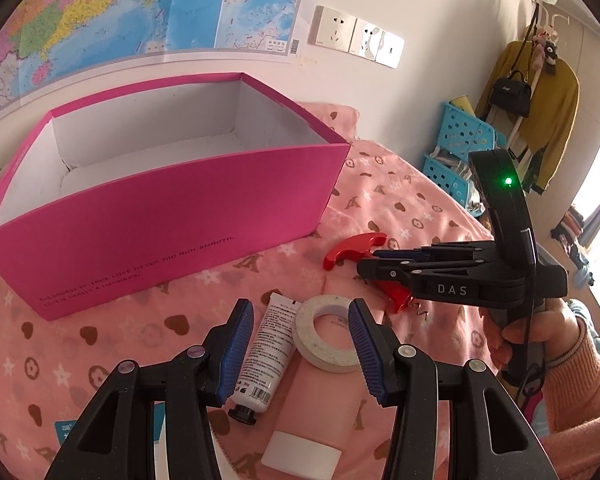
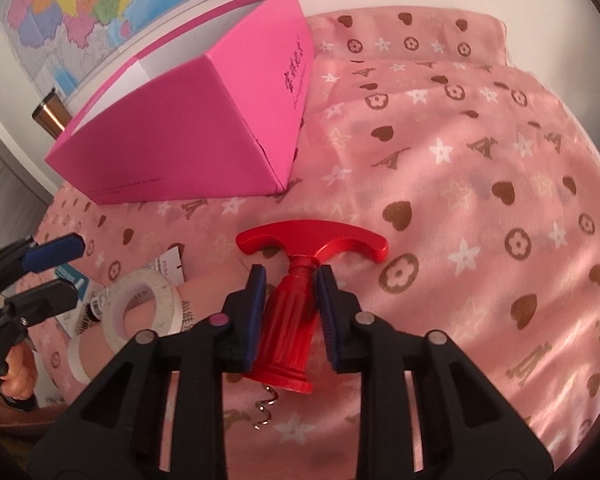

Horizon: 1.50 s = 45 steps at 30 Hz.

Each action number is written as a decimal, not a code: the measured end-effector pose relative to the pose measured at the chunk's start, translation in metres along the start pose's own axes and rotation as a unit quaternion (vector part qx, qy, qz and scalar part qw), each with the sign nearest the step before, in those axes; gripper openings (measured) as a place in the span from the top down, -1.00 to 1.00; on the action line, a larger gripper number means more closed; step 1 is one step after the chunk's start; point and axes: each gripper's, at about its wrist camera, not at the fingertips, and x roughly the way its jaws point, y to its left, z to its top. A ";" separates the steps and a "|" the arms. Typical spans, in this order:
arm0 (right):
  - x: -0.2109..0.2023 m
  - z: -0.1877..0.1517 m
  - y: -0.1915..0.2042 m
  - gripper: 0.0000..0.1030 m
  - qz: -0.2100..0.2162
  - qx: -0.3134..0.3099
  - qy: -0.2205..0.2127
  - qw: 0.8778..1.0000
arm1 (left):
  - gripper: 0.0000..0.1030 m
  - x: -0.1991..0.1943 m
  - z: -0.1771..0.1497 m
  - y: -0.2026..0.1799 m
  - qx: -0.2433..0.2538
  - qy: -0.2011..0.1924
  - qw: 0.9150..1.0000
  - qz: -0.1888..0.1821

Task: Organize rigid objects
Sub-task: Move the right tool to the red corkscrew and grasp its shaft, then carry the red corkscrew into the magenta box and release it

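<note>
A: Two grippers in view, both tilted down toward the bed. Right gripper (image 2: pixel 290 280) straddles the red corkscrew (image 2: pixel 292 320); blue pads sit at either side of its ribbed barrel, just under the neck. Whether they press on it, I cannot tell.

B: Corkscrew's lie?

A: Flat on the pink patterned bedspread (image 2: pixel 480 200). Long axis runs away from the right wrist camera: T-handle at the far end, metal worm (image 2: pixel 262 410) poking out the near end.

B: Left side?

A: Left gripper (image 1: pixel 300 320) hovers with jaws apart, nothing clamped. Between and below its pads: a white tube (image 1: pixel 266 354) lying cap toward the camera, a roll of white tape (image 1: pixel 328 332) resting partly on a pink bottle (image 1: pixel 312 408) with a white cap.

B: Surroundings?

A: Open pink box (image 1: pixel 160 208), empty white interior, stands beyond the clutter near the wall, map (image 1: pixel 120 8) above it. Tape roll lies just beside the corkscrew. A hand (image 1: pixel 512 344) in a peach sleeve holds the right gripper's handle.
</note>
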 end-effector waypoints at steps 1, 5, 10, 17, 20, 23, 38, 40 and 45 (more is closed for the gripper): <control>0.000 0.000 0.001 0.48 -0.001 -0.004 -0.001 1.000 | 0.03 0.000 0.000 0.000 -0.001 0.001 1.000 -0.001; -0.007 -0.001 0.004 0.49 0.002 -0.020 -0.011 1.000 | 0.03 0.001 0.000 0.001 -0.002 0.002 1.000 -0.003; -0.025 0.001 0.016 0.49 0.022 -0.049 -0.035 0.998 | 0.03 0.004 0.001 0.000 0.001 0.004 1.000 -0.007; -0.043 0.006 0.047 0.49 0.054 -0.102 -0.058 0.992 | 0.03 0.003 0.006 -0.002 0.008 0.001 1.000 -0.010; -0.051 0.010 0.062 0.49 0.065 -0.126 -0.067 0.988 | 0.03 -0.002 0.013 -0.001 0.012 -0.006 1.000 -0.027; -0.059 0.015 0.074 0.49 0.073 -0.150 -0.076 0.983 | 0.06 -0.009 0.021 -0.001 0.018 -0.020 0.999 -0.023; -0.079 0.070 0.109 0.49 0.090 -0.263 -0.122 0.953 | 0.17 -0.053 0.065 0.009 0.057 -0.090 0.994 -0.001; -0.078 0.077 0.113 0.49 0.084 -0.281 -0.124 0.948 | 0.17 -0.056 0.071 0.009 0.064 -0.097 0.993 0.008; -0.071 0.096 0.117 0.49 0.081 -0.309 -0.124 0.940 | 0.22 -0.055 0.086 0.017 0.066 -0.103 0.992 0.016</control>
